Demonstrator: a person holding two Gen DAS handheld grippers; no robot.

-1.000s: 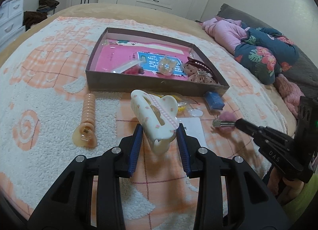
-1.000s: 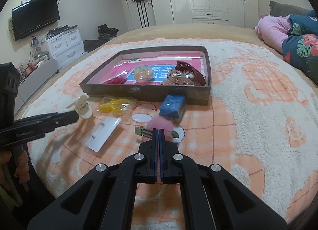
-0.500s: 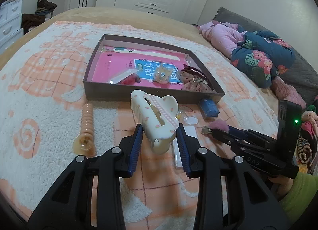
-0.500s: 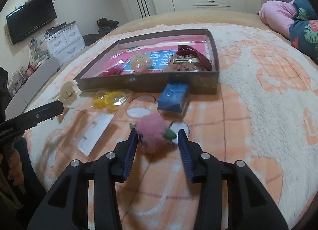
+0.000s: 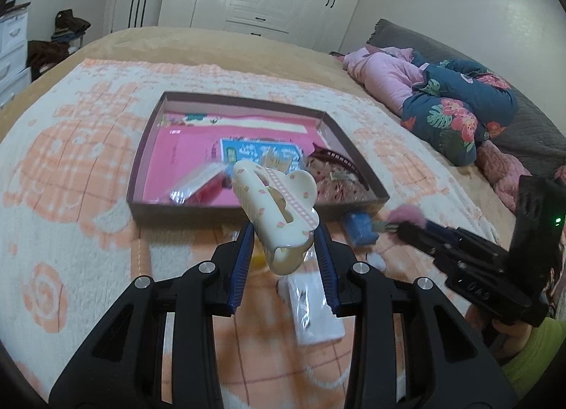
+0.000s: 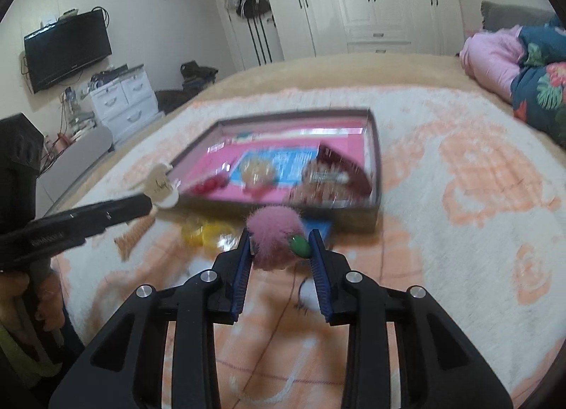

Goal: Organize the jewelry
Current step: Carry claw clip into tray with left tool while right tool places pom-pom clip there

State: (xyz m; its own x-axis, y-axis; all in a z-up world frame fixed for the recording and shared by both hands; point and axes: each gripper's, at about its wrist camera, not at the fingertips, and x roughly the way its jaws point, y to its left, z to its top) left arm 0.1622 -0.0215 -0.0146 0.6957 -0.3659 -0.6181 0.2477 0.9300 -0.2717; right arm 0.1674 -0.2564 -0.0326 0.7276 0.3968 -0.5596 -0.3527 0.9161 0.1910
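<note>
A cream hair claw clip (image 5: 274, 211) with small peach prints hangs above the blanket, and my left gripper (image 5: 284, 232) is shut on it. A pink fluffy pompom clip (image 6: 274, 228) with a green leaf sits between the pads of my right gripper (image 6: 281, 237), whose jaws are closing and pressing on it. It is lifted off the blanket. The shallow brown box (image 5: 184, 211) with a pink floor lies just beyond both grippers and holds several hair pieces. In the right wrist view the left gripper (image 6: 148, 202) and its cream clip (image 6: 161, 186) hover at the box's (image 6: 353, 219) near left corner.
A small blue box (image 5: 359, 230) and a white card packet (image 5: 315, 306) lie on the peach-and-white blanket in front of the brown box. Yellow pieces (image 6: 205, 232) and an orange spiral tie (image 6: 132, 235) lie to the left. Bundled clothes (image 5: 442, 108) are piled at the right.
Both grippers have risen and come closer to the box. The right gripper opened around the pink pompom clip, narrowed on it and lifted it off the blanket.
</note>
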